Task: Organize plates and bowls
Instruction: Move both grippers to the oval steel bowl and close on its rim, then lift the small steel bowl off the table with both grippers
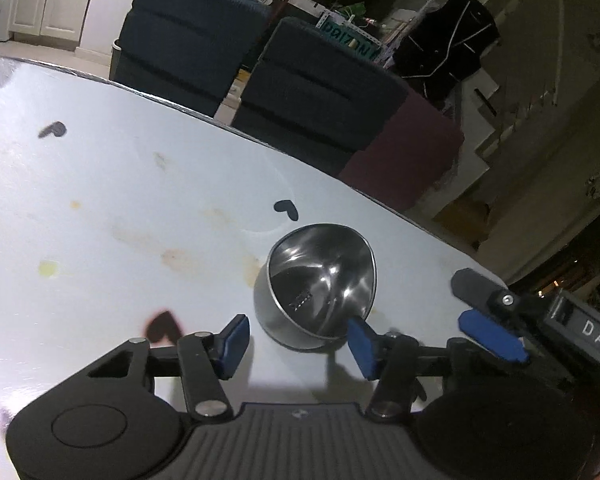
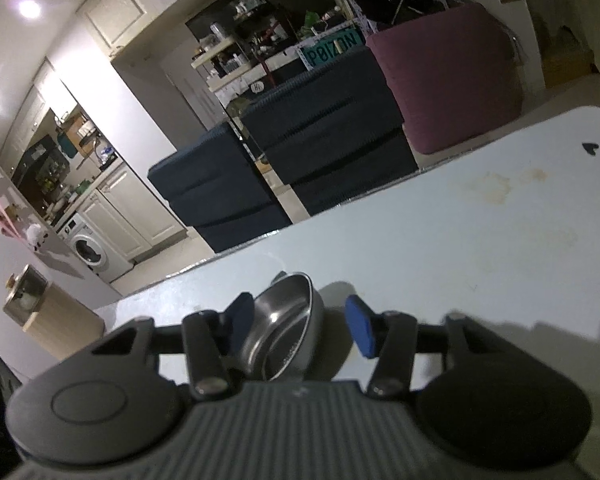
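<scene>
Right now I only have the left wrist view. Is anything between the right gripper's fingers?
Observer: Yes. A steel bowl sits tilted between the fingers of the right gripper.
Operator: Is it clamped?
Observer: No. The jaws stand open. The bowl lies close against one pad, and bare table shows between it and the other pad.
Operator: Any plates farther along on that side?
Observer: None in the right wrist view. Past the bowl there is only stained table up to its edge.
</scene>
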`<state>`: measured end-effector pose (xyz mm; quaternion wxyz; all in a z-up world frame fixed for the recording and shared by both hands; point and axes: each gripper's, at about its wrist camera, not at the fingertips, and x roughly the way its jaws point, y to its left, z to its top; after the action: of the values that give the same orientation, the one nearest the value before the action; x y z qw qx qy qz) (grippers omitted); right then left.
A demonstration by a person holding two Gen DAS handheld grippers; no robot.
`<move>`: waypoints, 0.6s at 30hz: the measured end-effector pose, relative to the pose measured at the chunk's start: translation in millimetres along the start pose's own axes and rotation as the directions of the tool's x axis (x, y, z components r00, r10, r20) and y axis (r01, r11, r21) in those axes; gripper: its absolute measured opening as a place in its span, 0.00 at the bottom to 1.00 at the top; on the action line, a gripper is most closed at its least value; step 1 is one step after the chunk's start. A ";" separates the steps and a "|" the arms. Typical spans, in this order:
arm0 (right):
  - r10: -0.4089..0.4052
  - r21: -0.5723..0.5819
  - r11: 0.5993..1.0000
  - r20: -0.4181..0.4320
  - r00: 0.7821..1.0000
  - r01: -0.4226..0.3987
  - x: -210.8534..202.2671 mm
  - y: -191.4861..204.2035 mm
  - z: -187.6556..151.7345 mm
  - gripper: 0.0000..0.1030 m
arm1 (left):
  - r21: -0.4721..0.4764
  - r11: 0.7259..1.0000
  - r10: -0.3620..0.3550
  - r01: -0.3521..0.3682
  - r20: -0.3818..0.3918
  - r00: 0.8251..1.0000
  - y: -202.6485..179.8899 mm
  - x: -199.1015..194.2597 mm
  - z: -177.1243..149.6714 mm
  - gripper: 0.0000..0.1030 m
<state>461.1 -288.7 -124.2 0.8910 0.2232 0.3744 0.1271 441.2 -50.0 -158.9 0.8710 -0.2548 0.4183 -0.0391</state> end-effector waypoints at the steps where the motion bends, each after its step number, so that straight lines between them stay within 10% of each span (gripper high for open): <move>1: 0.000 -0.005 1.000 -0.003 1.000 0.000 1.2 0.3 -1.0 0.56 | -0.001 1.000 -0.005 0.005 -0.001 1.000 -0.2 2.8 -0.2 0.48; 7: -0.018 -0.028 0.999 -0.021 1.000 0.018 0.4 4.6 -8.7 0.56 | -0.031 0.999 -0.018 0.017 -0.027 0.999 5.0 13.3 0.3 0.32; 18: -0.061 -0.053 0.997 -0.026 0.998 0.059 3.2 2.6 -12.8 0.56 | 0.025 0.999 0.034 -0.034 -0.006 0.999 17.9 3.1 10.3 0.33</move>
<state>453.8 -281.4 -132.8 0.8947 0.1868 0.3896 0.1132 448.3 -31.1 -164.3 0.8732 -0.2366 0.4251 -0.0302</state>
